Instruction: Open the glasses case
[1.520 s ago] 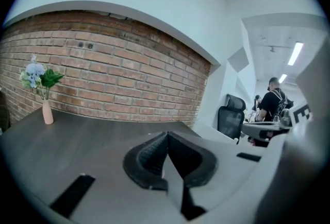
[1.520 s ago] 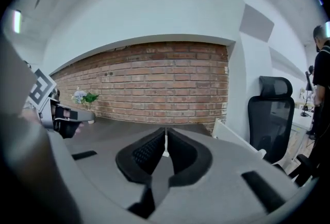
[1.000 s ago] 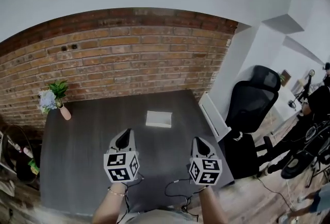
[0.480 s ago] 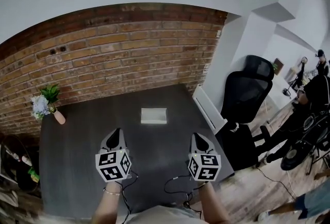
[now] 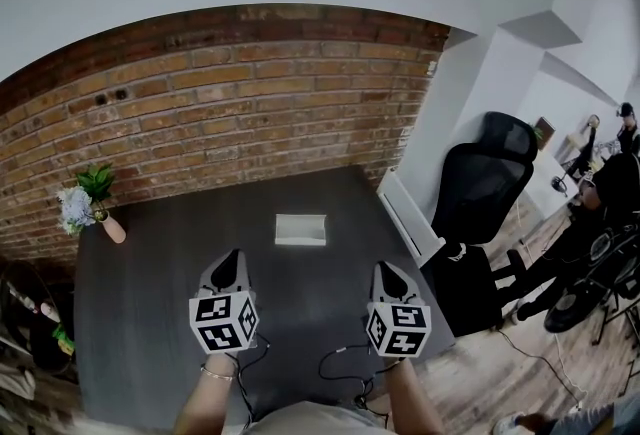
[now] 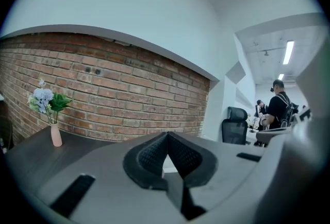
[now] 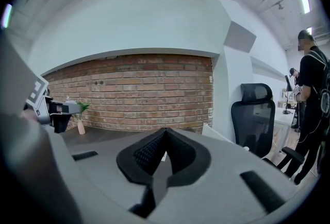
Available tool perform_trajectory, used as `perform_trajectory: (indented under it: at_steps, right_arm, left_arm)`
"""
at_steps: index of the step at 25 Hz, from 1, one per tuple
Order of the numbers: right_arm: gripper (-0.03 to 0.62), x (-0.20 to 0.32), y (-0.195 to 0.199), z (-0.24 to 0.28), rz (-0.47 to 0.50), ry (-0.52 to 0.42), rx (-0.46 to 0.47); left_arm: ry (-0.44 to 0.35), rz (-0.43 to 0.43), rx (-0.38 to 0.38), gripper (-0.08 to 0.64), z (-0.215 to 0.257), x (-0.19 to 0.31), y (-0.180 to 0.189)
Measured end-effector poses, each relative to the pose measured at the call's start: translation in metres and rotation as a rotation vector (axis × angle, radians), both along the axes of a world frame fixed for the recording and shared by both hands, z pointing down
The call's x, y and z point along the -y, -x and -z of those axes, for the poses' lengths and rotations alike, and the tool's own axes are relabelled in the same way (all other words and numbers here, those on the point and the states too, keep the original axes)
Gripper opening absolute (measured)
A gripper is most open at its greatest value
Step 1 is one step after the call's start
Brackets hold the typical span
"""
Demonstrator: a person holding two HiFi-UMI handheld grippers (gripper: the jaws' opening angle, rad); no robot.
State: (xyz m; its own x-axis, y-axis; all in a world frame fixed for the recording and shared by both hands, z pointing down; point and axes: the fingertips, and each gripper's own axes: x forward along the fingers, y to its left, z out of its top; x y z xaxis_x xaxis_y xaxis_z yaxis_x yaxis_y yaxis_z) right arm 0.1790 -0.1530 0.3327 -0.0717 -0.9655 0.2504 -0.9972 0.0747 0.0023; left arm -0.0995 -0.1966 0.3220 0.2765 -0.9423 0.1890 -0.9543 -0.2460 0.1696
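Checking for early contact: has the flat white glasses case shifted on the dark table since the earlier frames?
No: the flat white glasses case keeps its spot relative to the pink flower vase.

I see a pink vase of flowers on the dark surface's far left corner, near the brick wall; a black office chair stands beyond its right edge
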Motion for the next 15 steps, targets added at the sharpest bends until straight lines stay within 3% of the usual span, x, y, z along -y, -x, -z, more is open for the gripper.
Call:
perform_trajectory:
  at_steps: [15]
  right_arm:
    - [0.0,0.0098,0.0023,0.0033,0.021,0.013,-0.006]
  left_arm:
    - [0.016,0.008,0.013,0.002,0.001,0.0083,0.0083]
